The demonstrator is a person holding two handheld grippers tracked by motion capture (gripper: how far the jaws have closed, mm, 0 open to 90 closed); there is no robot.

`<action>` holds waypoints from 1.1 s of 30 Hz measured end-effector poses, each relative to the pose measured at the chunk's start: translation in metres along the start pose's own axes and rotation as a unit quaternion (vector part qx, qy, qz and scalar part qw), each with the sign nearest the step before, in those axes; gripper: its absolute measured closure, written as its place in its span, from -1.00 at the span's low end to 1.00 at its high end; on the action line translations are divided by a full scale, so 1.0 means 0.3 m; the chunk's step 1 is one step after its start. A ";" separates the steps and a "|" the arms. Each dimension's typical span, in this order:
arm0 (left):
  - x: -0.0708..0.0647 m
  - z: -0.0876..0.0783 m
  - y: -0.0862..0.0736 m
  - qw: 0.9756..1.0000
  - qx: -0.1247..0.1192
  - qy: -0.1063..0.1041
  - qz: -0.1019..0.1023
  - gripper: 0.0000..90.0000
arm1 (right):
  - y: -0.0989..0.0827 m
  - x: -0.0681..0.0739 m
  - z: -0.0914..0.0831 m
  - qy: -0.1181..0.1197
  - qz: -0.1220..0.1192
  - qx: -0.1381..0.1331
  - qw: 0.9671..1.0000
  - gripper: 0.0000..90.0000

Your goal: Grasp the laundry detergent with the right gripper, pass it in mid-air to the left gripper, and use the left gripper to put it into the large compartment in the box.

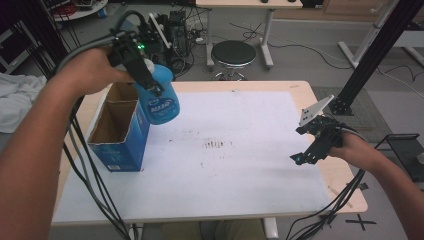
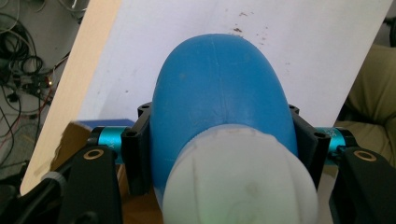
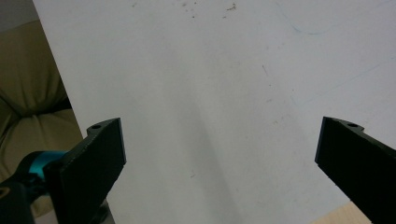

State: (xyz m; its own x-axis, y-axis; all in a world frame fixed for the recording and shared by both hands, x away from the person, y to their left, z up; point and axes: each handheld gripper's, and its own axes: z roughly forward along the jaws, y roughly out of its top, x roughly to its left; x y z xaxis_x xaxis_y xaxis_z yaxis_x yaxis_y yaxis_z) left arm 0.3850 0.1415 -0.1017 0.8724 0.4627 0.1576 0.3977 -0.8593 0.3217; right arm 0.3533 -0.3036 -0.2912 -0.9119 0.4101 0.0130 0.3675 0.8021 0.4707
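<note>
Blue bottle [image 1: 161, 97], white cap up, hangs clamped in the left gripper [image 1: 145, 80] just above the open cardboard box [image 1: 119, 131] at the surface's [image 1: 240, 165] left edge. The right gripper [image 1: 309, 150], jaws wide apart and empty, hovers near the right edge. Clearing the box flaps cleanly likely calls for a straight, steady lift before swinging over the white mat [image 1: 250, 125].

Black tongs [image 3: 219, 163] with teal cylindrical fittings, brass-ringed screw holes and trailing black cables.
</note>
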 end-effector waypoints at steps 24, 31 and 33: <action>0.121 -0.084 -0.277 0.993 0.008 0.036 -0.110 -0.17 | 0.039 -0.002 -0.012 0.002 -0.024 0.002 1.000 -0.98; 0.144 -0.029 -0.316 0.991 -0.005 0.040 -0.131 -0.17 | 0.046 -0.007 -0.004 -0.001 -0.029 -0.001 1.000 -0.98; 0.154 -0.012 -0.327 0.991 0.005 0.039 -0.125 -0.17 | 0.050 -0.008 0.001 0.000 -0.027 0.001 1.000 -0.98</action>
State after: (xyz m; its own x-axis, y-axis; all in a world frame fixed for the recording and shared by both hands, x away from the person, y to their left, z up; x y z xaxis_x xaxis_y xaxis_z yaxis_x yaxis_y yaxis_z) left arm 0.3852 0.2479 -0.1228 0.7214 0.6771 0.1450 0.6025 -0.7170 0.3507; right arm 0.3610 -0.2925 -0.2844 -0.9304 0.3663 -0.0125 0.3182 0.8242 0.4685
